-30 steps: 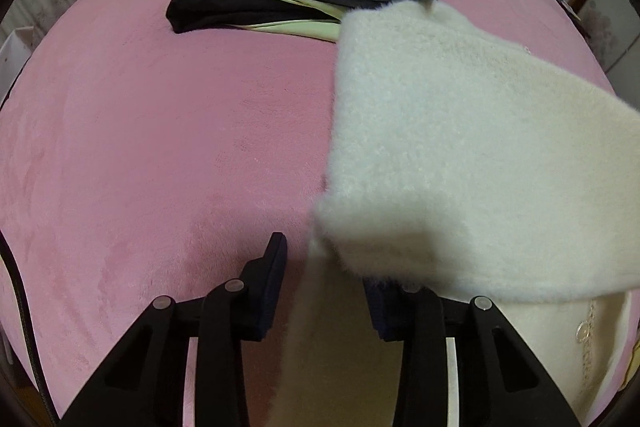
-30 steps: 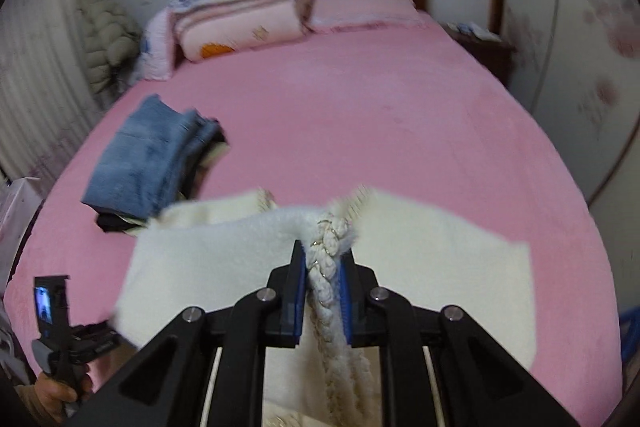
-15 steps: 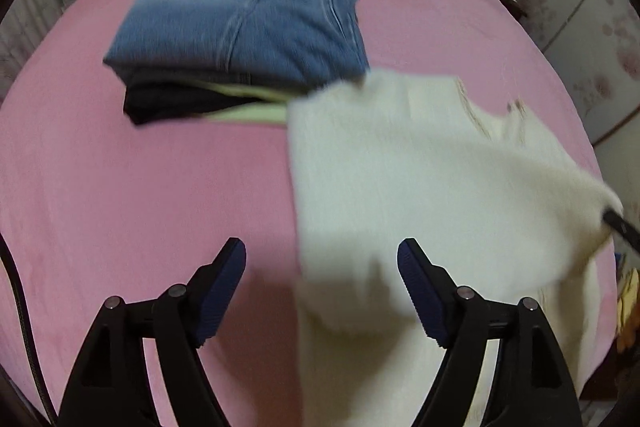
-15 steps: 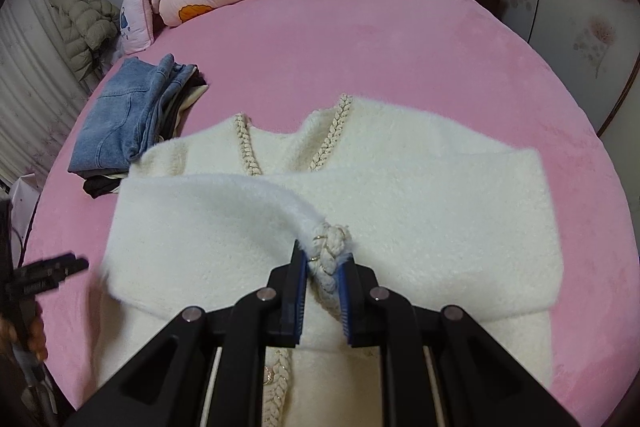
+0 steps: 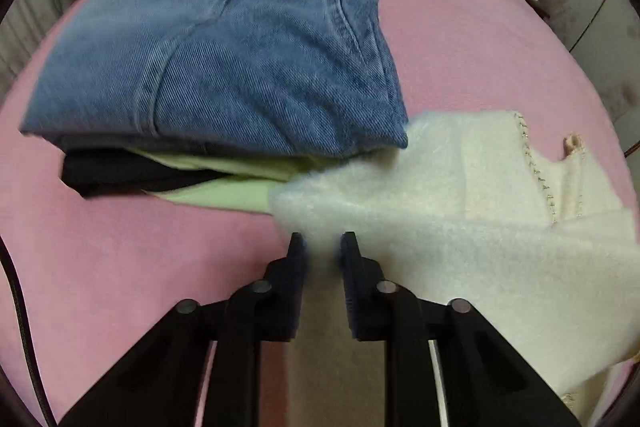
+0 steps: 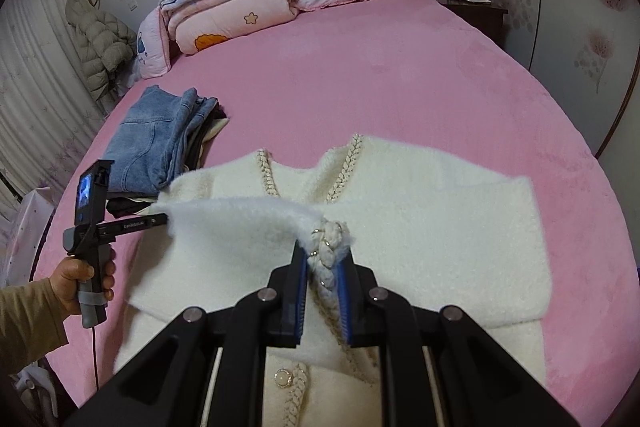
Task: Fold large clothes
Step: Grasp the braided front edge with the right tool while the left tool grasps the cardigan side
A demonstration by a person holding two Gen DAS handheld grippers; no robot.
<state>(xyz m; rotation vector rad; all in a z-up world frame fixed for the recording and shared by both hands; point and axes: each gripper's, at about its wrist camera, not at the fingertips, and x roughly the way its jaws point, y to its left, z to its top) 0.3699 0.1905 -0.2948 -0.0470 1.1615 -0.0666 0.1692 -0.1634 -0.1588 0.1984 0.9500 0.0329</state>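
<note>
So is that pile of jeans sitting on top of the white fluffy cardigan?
No, the folded jeans lie on the pink bed beside the white cardigan, on other folded clothes.

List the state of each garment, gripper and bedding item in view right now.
White fleece cardigan: flat on bed, sleeve folded across.
Left gripper: shut on sleeve edge.
Right gripper: shut on braided trim.
Jeans: folded, topping clothes stack.
Quilt: folded by headboard.

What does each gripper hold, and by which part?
Both hold the white cardigan: the right gripper by its braided front edge, the left gripper by the fluffy edge of its folded-over sleeve.
</note>
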